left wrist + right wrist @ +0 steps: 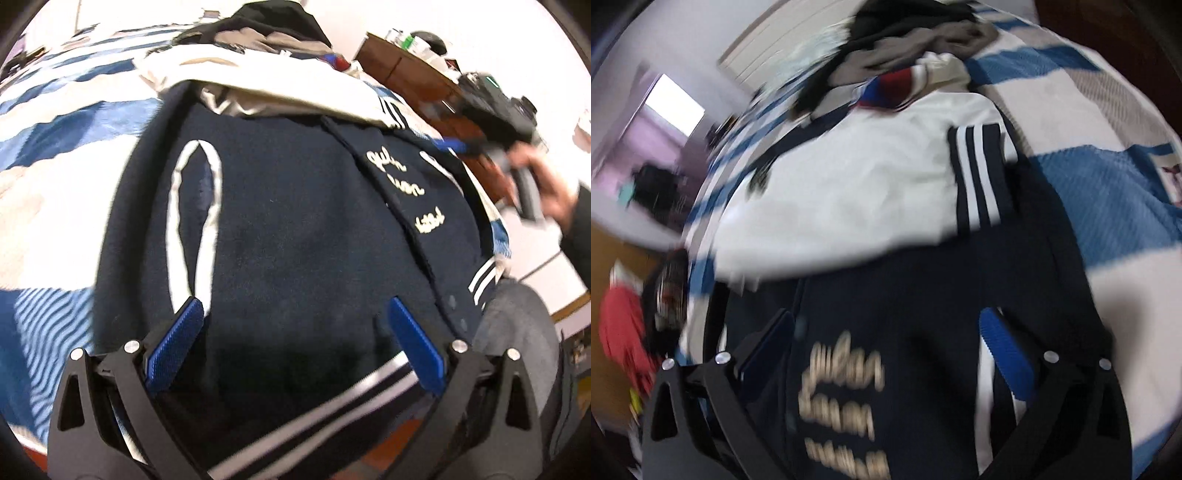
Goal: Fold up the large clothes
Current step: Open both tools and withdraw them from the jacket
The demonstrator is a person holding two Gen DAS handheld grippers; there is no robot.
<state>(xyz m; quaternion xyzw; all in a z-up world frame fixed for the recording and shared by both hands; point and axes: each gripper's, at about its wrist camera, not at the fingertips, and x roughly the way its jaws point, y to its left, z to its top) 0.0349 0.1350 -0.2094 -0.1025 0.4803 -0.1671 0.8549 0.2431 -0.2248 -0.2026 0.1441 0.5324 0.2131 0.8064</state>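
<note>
My blue left fingers (192, 317) are wide apart with nothing in them, over the big dark navy jacket with white sleeves (295, 221) lying on the blue and white striped bed cover (74, 122). My right gripper (886, 325) is open too, above its cream letters (842, 402).

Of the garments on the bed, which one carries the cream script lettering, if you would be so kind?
The navy varsity jacket spread nearest the grippers; its lettering runs down the front. The garments heaped behind it show no script.
</note>
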